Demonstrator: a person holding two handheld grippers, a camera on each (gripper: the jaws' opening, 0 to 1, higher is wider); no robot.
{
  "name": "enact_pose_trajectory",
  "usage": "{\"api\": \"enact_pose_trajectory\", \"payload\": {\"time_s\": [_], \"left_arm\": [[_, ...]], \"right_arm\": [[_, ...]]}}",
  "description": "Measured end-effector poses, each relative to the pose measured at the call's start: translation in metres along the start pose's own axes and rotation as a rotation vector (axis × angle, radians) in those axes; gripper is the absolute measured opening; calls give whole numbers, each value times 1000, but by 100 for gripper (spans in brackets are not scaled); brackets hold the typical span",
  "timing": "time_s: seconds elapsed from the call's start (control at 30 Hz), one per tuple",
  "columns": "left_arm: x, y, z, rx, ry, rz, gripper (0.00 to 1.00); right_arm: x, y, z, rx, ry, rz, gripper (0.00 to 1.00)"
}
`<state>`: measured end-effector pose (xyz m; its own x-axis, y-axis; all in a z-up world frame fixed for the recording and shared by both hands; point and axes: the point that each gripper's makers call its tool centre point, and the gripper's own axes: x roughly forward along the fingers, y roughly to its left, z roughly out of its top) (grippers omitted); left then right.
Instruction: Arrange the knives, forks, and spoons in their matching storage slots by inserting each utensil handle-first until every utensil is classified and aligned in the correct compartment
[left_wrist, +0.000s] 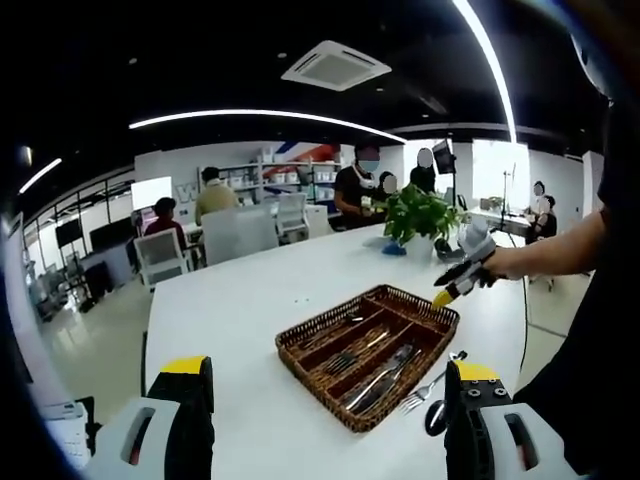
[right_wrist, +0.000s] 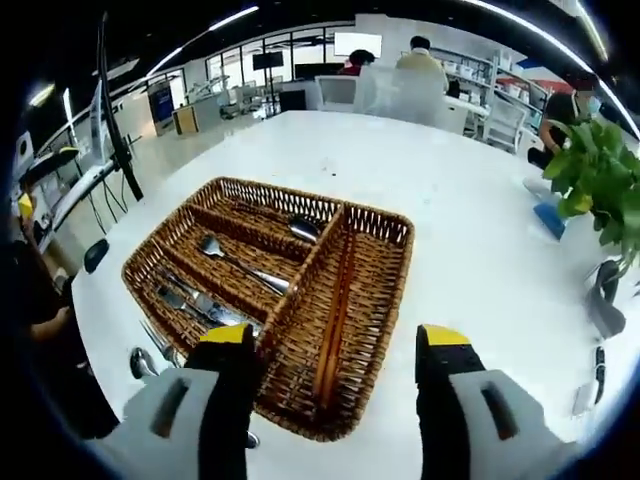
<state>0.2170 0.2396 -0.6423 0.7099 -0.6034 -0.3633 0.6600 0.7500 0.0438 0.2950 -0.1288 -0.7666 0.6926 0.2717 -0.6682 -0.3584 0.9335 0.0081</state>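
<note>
Utensils (right_wrist: 235, 265) already lie in the wicker tray (right_wrist: 375, 265) at frame centre on the white worktop (right_wrist: 480, 200); a fork (left_wrist: 428, 388) and spoon (right_wrist: 143, 362) remain outside. Both the left hand-held gripper (left_wrist: 325, 400) and right hand-held gripper (right_wrist: 335, 365) are wide open, empty.

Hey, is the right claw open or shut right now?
Open. In the right gripper view the right claw has its jaws wide apart over the wicker cutlery tray, nothing between them.
</note>
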Motion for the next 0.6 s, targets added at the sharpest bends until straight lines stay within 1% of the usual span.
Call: {"api": "enact_pose_trajectory", "payload": {"time_s": [0.03, 0.07, 0.1, 0.13, 0.17, 0.2, 0.23, 0.27, 0.3, 0.37, 0.4, 0.47, 0.5, 0.53, 0.6], "left_arm": [[0, -2, 1, 0, 1, 0, 100], [1, -4, 1, -3, 7, -1, 100], [1, -5, 1, -3, 8, -1, 100], [1, -6, 1, -2, 8, 0, 100], [2, -7, 1, -5, 9, 3, 100], [2, -8, 1, -7, 10, 5, 100], [2, -9, 1, -9, 8, 6, 100], [2, -12, 2, -14, 6, 5, 100], [2, -16, 3, -14, 4, -1, 100], [4, -22, 3, -7, 9, -11, 100], [5, -24, 3, -1, 9, -15, 100], [7, -26, 4, 0, 6, -15, 100], [8, -25, 3, -1, 5, -13, 100], [8, -25, 5, -3, -2, -9, 100], [9, -28, 9, -6, -10, -10, 100]], "right_arm": [[-3, -2, 4, -6, -15, -2, 86], [-7, -2, 12, -11, -52, 0, 92], [-12, -2, 17, -9, -73, 3, 97], [-18, 1, 26, -23, -112, 23, 97], [-23, 1, 28, -28, -113, 31, 96], [-29, 3, 33, -42, -129, 45, 98], [-33, 6, 40, -55, -165, 56, 99], [-39, 6, 38, -56, -152, 51, 99], [-43, 8, 44, -81, -173, 69, 99], [-50, 9, 48, -86, -187, 76, 99], [-55, 13, 53, -100, -208, 97, 99], [-60, 19, 54, -122, -204, 129, 99], [-63, 24, 58, -142, -225, 149, 99], [-68, 27, 61, -145, -240, 161, 99], [-72, 30, 62, -156, -246, 177, 99]]}}
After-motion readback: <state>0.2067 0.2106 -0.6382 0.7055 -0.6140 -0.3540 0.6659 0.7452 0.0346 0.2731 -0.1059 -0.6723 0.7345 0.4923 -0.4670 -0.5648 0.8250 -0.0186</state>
